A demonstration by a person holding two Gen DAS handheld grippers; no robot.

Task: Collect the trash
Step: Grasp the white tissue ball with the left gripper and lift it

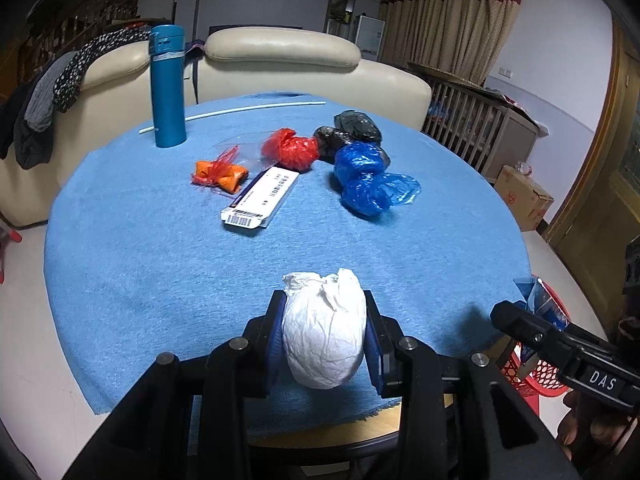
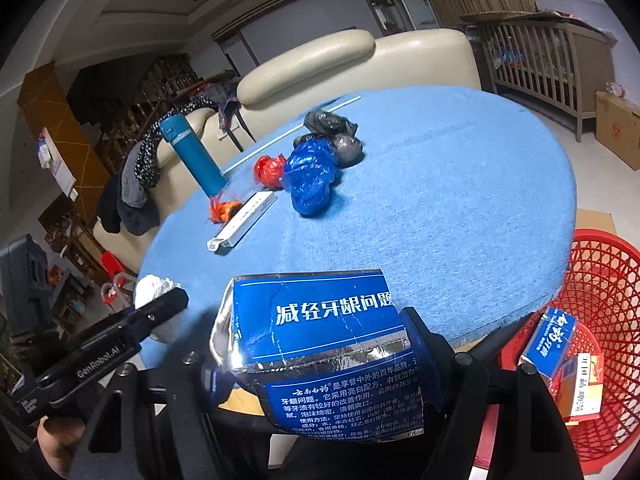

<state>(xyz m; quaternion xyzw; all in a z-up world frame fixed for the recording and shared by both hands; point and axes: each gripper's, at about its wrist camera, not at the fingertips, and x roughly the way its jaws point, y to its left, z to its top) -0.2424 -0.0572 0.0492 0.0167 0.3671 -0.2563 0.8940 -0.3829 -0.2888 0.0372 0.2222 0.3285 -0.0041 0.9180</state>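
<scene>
In the red basket point(image 2: 600, 280) beside the desk point(image 1: 160, 260) there are already two small cartons, so a part of the trash is collected. On the desk are left a blue plastic bag point(image 1: 362, 178), a red bag point(image 1: 290, 148), two dark bags point(image 1: 352, 128), an orange wrapper point(image 1: 218, 172) and a long white box point(image 1: 262, 196). The blue flask point(image 1: 168, 88) is probably not trash.

The left gripper point(image 1: 325, 332) points downward over the near edge of the desk, and its jaws are closed on a white paper ball point(image 1: 324, 332). The right gripper point(image 2: 316, 360) is just to its right, tilted toward the desk, with the basket on its right side; its jaws grip a torn blue toothpaste box point(image 2: 320, 344). I judge both pieces must next go into the basket
</scene>
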